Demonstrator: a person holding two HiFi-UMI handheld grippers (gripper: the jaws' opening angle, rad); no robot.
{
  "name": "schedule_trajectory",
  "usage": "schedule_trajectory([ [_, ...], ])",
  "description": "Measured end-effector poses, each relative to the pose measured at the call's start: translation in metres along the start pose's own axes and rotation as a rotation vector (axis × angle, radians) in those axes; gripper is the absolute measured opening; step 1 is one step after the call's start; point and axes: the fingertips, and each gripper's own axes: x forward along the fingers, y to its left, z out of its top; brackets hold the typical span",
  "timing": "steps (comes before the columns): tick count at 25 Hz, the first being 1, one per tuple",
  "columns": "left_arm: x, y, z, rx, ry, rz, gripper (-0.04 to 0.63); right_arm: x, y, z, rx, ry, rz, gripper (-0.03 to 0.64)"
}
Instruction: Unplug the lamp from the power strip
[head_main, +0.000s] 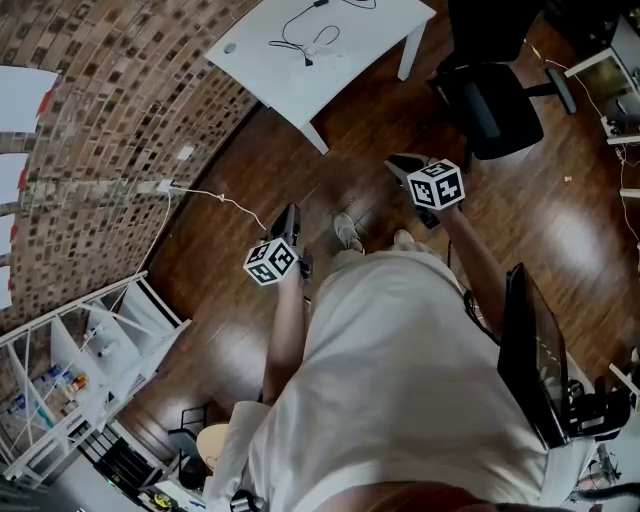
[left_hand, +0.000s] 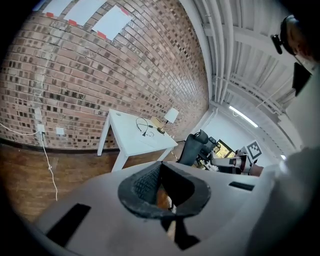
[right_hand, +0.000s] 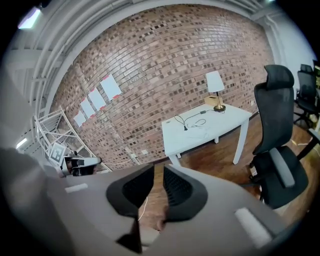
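Approach stage: neither claw is at the work yet. Left gripper (left_hand: 160, 167) shows its jaw tips together, with nothing held. Right gripper (right_hand: 158, 172) stands a narrow slit apart, also empty. Lamp (right_hand: 215, 87) sits well ahead of both claws on the white table (right_hand: 225, 122), with its black cable (right_hand: 184, 124) lying nearer to them. Power strip is not discernible. Recommendation: locate it first, brace it with one claw, and draw the plug straight out.

White table (head_main: 350, 70) by brick wall (head_main: 110, 110) ahead of me, blk office chair (head_main: 495, 110) to its rt, white rack (head_main: 148, 305) on my L.
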Motion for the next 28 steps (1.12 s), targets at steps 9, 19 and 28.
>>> schedule_trajectory([
  [9,0.014,0.06,0.026,-0.009,0.019,-0.063,0.005,0.049,0.033,0.032,-0.063,-0.046,-0.035,0.066],
  [19,0.021,0.068,0.036,-0.035,0.099,-0.201,0.003,0.07,0.046,0.044,-0.048,-0.076,-0.069,0.066],
  [28,0.036,0.047,0.055,-0.038,0.131,-0.393,0.003,0.068,0.032,0.051,-0.037,-0.106,-0.1,0.061],
])
